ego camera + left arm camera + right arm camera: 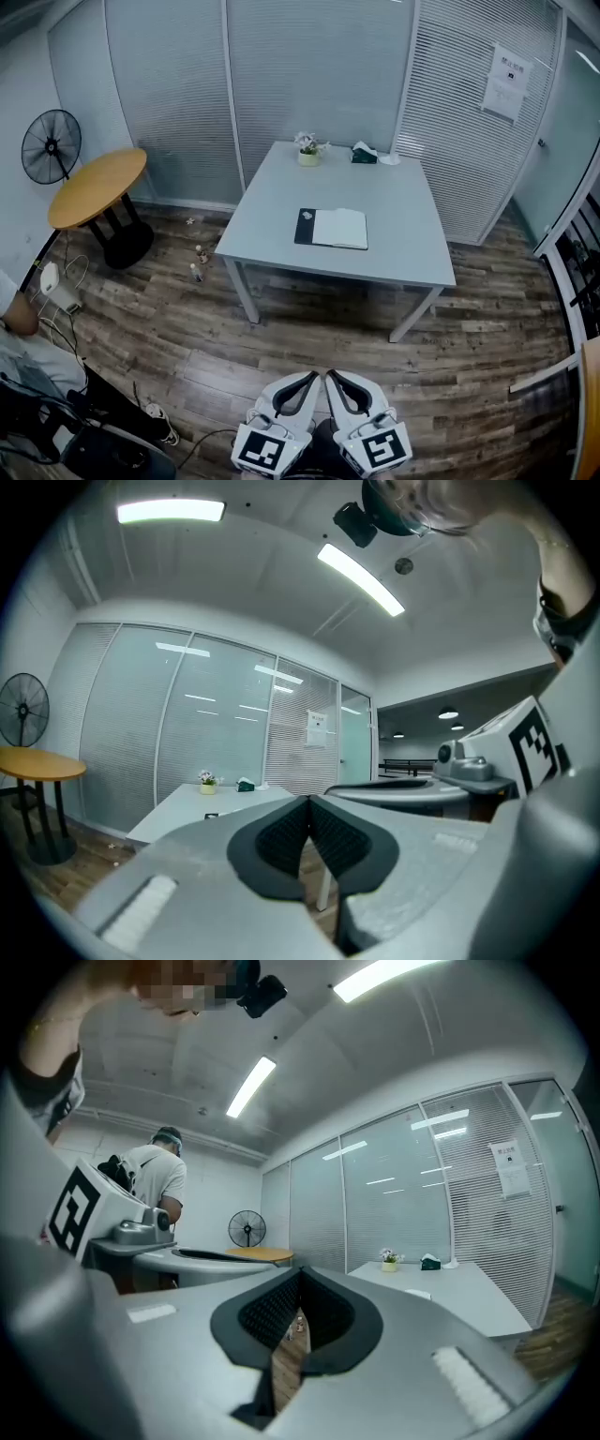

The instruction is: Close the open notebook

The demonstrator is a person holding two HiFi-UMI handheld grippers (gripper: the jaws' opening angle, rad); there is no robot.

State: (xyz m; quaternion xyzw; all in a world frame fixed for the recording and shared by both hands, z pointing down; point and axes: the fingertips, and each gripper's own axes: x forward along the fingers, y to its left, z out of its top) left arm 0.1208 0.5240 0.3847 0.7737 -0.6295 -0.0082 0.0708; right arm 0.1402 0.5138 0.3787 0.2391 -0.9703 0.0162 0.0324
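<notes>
Both level, side by side: left gripper point(307, 380), right gripper point(336, 378); fingers pressed together; notebook point(331, 228) well apart.

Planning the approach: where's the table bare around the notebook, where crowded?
Bare: the table right of the open notebook, the strip between notebook and near edge, a narrower left strip, the band behind it. Crowded only at the far edge: flower pot, tissue box.

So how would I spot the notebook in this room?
Find the pale grey square table in the middle of the wooden floor. The notebook lies flat near its centre. Unlike the small flower pot and dark tissue box at the far edge, it is a flat rectangle: white page, black strip on its left.
</notes>
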